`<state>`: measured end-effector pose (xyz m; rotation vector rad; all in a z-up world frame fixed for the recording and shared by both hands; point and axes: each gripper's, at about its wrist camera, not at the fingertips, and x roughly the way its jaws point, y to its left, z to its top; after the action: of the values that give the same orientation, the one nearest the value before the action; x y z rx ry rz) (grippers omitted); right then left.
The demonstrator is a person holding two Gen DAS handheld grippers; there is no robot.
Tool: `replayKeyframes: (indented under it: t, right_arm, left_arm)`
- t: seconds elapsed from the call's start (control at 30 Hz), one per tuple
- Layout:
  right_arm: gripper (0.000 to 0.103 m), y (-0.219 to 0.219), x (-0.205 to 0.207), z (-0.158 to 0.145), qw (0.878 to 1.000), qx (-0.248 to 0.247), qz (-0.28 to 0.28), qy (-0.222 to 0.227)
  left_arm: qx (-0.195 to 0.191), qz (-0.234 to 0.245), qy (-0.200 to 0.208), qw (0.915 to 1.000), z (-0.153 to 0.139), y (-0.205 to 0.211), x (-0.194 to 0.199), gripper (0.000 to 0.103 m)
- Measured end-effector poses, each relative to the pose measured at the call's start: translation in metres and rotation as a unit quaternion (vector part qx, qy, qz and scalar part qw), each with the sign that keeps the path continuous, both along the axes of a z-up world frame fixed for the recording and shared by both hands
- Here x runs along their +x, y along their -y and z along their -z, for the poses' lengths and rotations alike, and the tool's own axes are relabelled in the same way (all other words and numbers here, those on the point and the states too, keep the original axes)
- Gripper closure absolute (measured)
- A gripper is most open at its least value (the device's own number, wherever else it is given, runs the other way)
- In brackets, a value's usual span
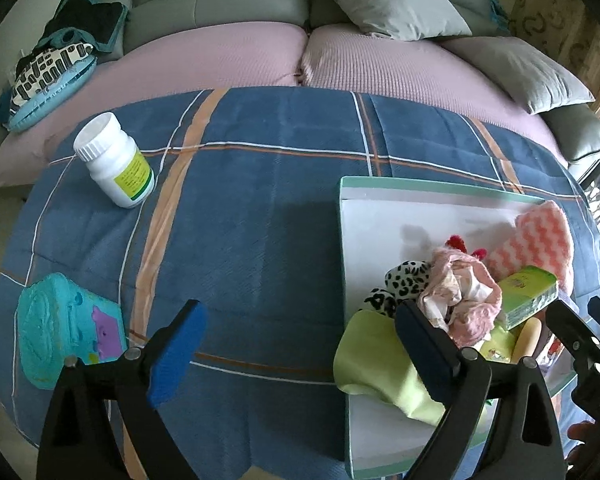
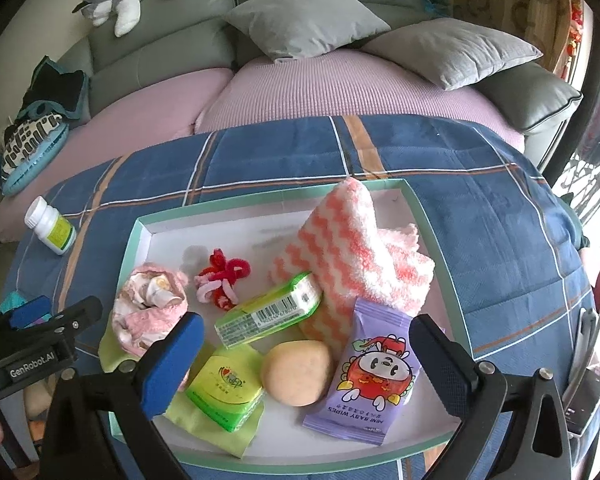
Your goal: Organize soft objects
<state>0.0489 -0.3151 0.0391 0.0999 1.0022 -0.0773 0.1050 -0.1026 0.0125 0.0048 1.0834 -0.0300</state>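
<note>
Currently the tray (image 2: 142, 236) fills mid-frame in the right view. Its largest item, the fleece cloth (image 2: 352, 248), upper right, is light and limp; pinch a raised fold. Smaller sponge (image 2: 298, 372) compresses easily. Left hand-held gripper (image 1: 300, 344) and right hand-held gripper (image 2: 304, 364) are both open, empty.

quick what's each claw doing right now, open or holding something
Left claw: open, holding nothing, over the blue plaid blanket.
Right claw: open, holding nothing, above the white tray with a mint-green rim.
</note>
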Motion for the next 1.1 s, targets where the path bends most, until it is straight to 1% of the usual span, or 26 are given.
replayKeyframes:
  t: [0.17,0.4,0.53,0.67,0.73,0.83,0.97,1.1]
  right_arm:
    - [0.0,-0.002,0.0,0.002,1.0,-0.002,-0.002,-0.004]
    - [0.0,-0.009,-0.003,-0.002,1.0,-0.01,-0.01,-0.008]
    - [0.0,-0.014,-0.008,-0.009,1.0,-0.008,-0.014,-0.004]
    - [0.0,-0.017,-0.015,-0.014,1.0,-0.003,-0.014,-0.002]
    - [0.0,-0.019,-0.019,-0.014,1.0,-0.003,-0.014,-0.006]
    - [0.0,-0.024,-0.025,-0.013,1.0,-0.007,-0.019,-0.013]
    - [0.0,-0.028,-0.033,-0.009,0.999,-0.009,-0.022,-0.021]
    - [0.0,-0.033,-0.043,-0.008,0.999,-0.012,-0.025,-0.027]
  left_arm:
    - [-0.007,0.003,-0.002,1.0,-0.002,-0.001,0.0,0.008]
    - [0.003,0.01,-0.01,0.9999,-0.007,0.001,-0.005,0.008]
    - [0.011,0.012,0.001,0.9999,-0.014,0.001,-0.012,0.008]
    - [0.02,0.0,0.011,0.9997,-0.021,-0.006,-0.018,0.008]
    - [0.018,-0.003,0.017,0.9997,-0.023,-0.009,-0.022,0.008]
    - [0.024,-0.005,0.024,0.9994,-0.027,-0.013,-0.029,0.008]
    - [0.046,-0.01,0.033,0.9983,-0.029,-0.016,-0.04,0.008]
    - [0.054,-0.019,0.036,0.9977,-0.032,-0.022,-0.052,0.008]
